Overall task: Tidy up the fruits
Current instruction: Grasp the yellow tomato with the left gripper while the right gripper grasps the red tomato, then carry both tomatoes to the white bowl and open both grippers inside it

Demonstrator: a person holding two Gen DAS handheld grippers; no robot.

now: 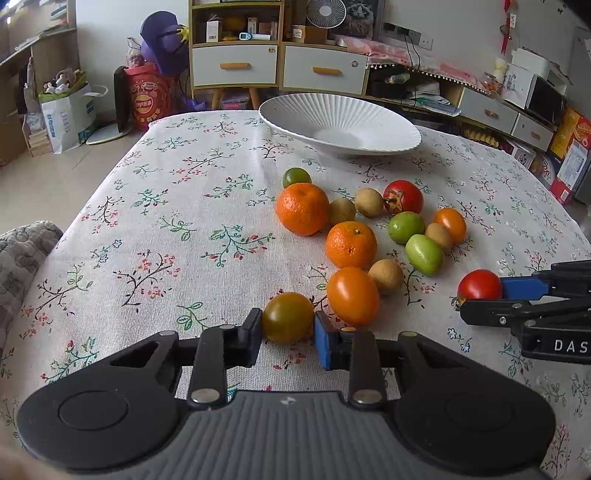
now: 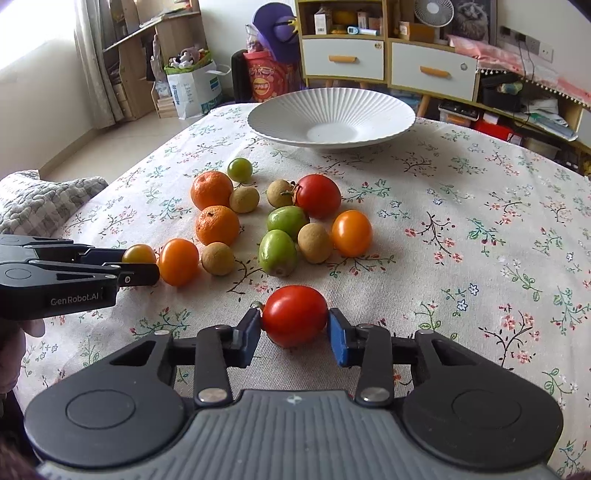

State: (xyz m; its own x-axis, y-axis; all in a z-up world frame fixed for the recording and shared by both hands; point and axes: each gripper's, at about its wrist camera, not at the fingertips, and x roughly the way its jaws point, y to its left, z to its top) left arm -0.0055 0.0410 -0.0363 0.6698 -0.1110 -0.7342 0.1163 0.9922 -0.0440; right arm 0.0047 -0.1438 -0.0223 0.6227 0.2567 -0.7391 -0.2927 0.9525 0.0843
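Tomatoes in both tongs, one apiece. Left gripper (image 1: pixel 288 325) closed to the width of an olive-brown cherry tomato (image 1: pixel 288 317), pads touching both its flanks, fruit seemingly on the cloth. Right gripper (image 2: pixel 294 325) likewise narrowed onto a red cherry tomato (image 2: pixel 294 315), blue pads pressed to either side, calyx poking out at the left pad. Firm enough hold by the look of it, though whether either fruit is lifted clear, hard to tell.

For doing this well: gentle squeeze only, thin skins here and likely to split; straight up before any travel, since an orange cherry tomato (image 1: pixel 352 295) sits just right of the left tongs' blue pad and would roll at a nudge. Then forward, over the pile, to the ribbed white bowl (image 2: pixel 384 107), well ahead of both tongs and holding nothing yet. Low release, near the bowl's floor, to stop bouncing.

Between tongs and bowl, the remaining scatter: two mandarins (image 1: pixel 302 208), longans (image 2: pixel 218 258), green jujube-like fruits (image 2: pixel 277 253), a bigger red tomato (image 2: pixel 318 195), all loosely clustered, several touching.

Underneath, floral tablecloth (image 2: pixel 480 221), slightly textured, decent grip for round fruit. Beyond the table's far edge, a drawer cabinet (image 2: pixel 388 62) with a small fan (image 2: pixel 433 11) on top, cluttered shelves, and a shopping bag (image 2: pixel 192 90) on the floor, off to the left.
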